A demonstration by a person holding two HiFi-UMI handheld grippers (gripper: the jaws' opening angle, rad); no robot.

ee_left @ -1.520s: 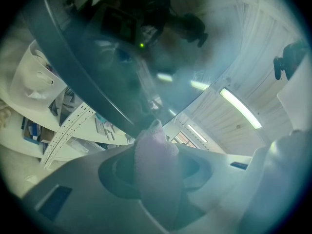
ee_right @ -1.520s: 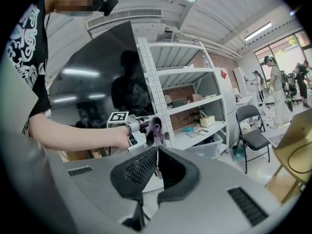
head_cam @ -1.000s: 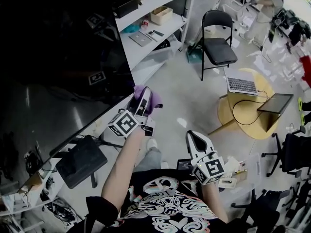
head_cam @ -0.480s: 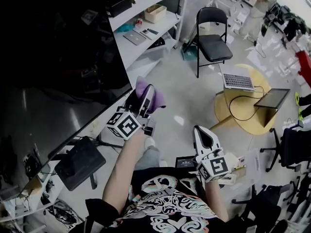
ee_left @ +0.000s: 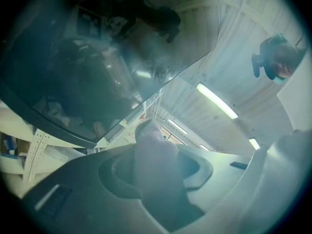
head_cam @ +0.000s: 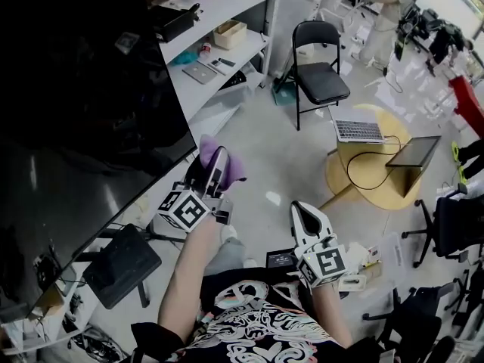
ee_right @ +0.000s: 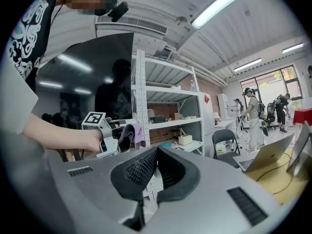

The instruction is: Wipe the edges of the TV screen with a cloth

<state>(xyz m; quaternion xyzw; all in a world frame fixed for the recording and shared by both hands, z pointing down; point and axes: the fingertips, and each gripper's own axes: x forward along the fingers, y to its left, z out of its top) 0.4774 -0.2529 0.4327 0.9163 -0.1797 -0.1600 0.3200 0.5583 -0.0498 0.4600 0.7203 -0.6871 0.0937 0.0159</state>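
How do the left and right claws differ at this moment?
The left claw is shut on the purple cloth; the right claw is shut on nothing. The left claw is raised beside the lower edge of the TV; the right claw sits low by the person's torso, away from it. Both carry marker cubes.

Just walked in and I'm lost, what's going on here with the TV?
A person holds a gripper in each hand. The left gripper is shut on a purple cloth beside the lower corner of the TV screen; contact with the edge is unclear. The right gripper is shut and empty, low by the person's torso.
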